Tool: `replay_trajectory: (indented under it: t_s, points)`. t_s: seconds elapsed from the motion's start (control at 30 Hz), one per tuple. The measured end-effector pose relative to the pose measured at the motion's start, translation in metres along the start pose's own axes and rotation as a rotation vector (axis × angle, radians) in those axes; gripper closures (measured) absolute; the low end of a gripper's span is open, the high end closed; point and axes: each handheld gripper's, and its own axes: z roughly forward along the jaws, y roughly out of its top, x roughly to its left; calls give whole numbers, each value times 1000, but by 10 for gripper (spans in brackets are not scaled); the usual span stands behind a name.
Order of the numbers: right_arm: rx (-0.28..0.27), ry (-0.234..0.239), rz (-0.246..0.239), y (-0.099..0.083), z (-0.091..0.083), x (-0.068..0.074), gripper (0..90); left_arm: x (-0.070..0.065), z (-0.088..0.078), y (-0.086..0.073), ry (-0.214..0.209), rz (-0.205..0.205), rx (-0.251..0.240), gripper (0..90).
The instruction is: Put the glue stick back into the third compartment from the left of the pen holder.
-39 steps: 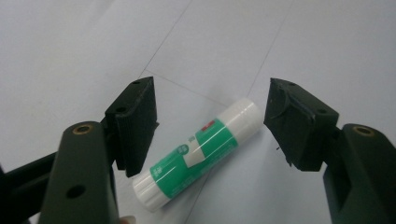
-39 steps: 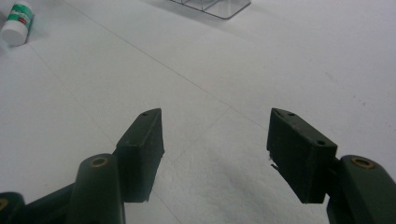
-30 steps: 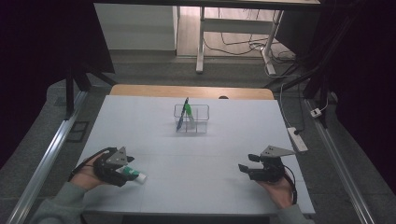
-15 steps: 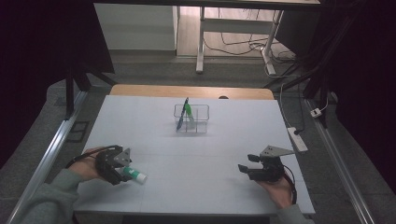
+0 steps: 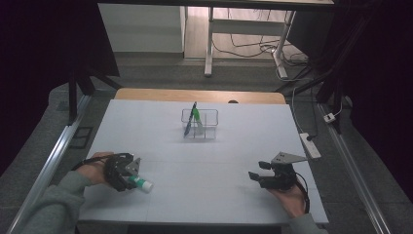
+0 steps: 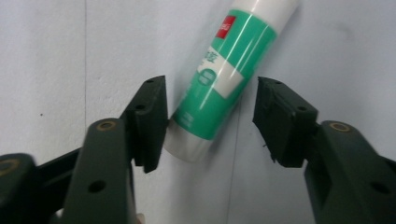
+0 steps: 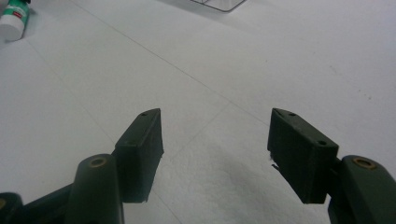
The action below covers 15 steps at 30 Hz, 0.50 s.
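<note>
Glue stick (image 6: 223, 79), green and white, lies flat on the white table (image 5: 204, 161) at its near left part, between the jaws of my left gripper (image 6: 210, 116). These jaws have just been closing; one pad (image 6: 152, 121) is at the tube's end, the other stands apart from it, so nothing is clamped yet. My right gripper (image 7: 215, 154) rests at the near right with its jaws wide apart over bare table. A clear holder (image 5: 200, 124) with pens stands farther back.
</note>
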Motion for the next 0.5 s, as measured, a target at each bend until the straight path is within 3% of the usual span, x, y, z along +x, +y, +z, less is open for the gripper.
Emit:
replay_trajectory:
  t_s: [0.1, 0.27, 0.5]
  points:
    - [1, -1, -1, 0, 0, 0, 356, 1, 2, 1, -14, 19, 8, 500]
    - [1, -2, -1, 0, 1, 0, 356, 0, 2, 0, -46, 45, 2, 649]
    - [0, -1, -1, 0, 1, 0, 356, -1, 1, 0, -37, 59, -3, 653]
